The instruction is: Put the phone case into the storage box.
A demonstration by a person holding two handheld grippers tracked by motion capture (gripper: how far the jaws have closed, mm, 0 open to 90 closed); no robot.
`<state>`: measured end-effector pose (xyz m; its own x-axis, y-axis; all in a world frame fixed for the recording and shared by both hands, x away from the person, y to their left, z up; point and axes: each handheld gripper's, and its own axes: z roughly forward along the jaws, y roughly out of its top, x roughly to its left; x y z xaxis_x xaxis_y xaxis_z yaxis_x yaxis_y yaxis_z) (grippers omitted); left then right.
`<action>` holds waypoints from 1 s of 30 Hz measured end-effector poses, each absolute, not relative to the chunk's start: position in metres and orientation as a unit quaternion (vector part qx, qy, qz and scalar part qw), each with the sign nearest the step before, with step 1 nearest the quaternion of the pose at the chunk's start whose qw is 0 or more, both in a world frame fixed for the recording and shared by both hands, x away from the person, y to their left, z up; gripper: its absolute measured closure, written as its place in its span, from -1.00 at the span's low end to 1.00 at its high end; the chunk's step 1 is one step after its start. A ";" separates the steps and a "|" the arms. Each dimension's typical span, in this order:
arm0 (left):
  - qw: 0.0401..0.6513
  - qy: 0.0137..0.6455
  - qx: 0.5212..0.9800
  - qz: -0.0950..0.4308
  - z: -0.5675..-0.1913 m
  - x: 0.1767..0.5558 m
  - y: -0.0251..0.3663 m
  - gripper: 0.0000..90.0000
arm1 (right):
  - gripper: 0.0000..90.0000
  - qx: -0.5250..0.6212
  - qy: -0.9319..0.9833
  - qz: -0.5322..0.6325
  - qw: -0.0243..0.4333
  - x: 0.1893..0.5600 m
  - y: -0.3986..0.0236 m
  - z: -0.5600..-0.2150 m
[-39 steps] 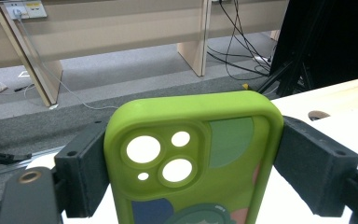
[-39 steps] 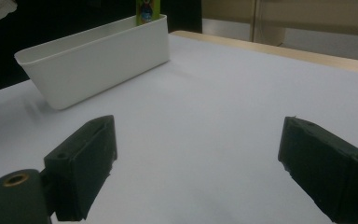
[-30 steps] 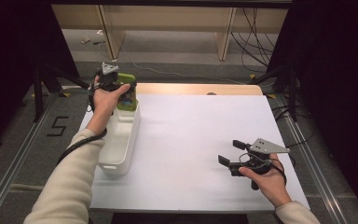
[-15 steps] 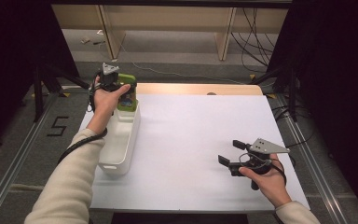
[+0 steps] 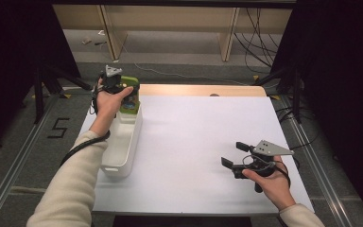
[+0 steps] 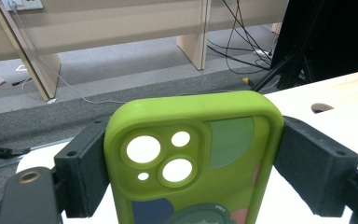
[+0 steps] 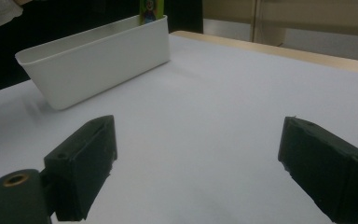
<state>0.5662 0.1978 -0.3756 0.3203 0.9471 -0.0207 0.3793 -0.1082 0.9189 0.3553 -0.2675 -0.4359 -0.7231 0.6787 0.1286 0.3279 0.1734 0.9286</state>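
A lime-green phone case [image 5: 129, 100] with camera cut-outs [image 6: 223, 140] stands upright at the far end of a long white bin [image 5: 123, 142]. My left gripper [image 5: 125, 92] is shut on it, one black pad pressing each long side [image 6: 193, 163]. The case's lower end is hidden behind the hand and the bin wall. In the right gripper view the case's top [image 7: 150, 11] pokes above the bin's rim [image 7: 98, 60]. My right gripper [image 5: 234, 154] lies low over the white table at the front right, jaws wide open with nothing between them [image 7: 196, 168].
The white table top [image 5: 194, 123] spreads wide between the bin and the right hand. A wooden strip with a small hole [image 5: 214, 94] runs along the far edge. Beyond it are the floor, cables and wooden furniture legs.
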 end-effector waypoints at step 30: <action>0.449 0.504 0.673 0.303 -0.385 0.566 0.201 -0.63 | -0.72 0.335 0.750 0.547 0.158 0.355 -0.267 -0.436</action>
<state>0.5663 0.2011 -0.3854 0.3077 0.9504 -0.0451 0.4062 -0.0884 0.9095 0.3553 -0.2673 -0.4361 -0.7249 0.6766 0.1294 0.3299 0.1761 0.9274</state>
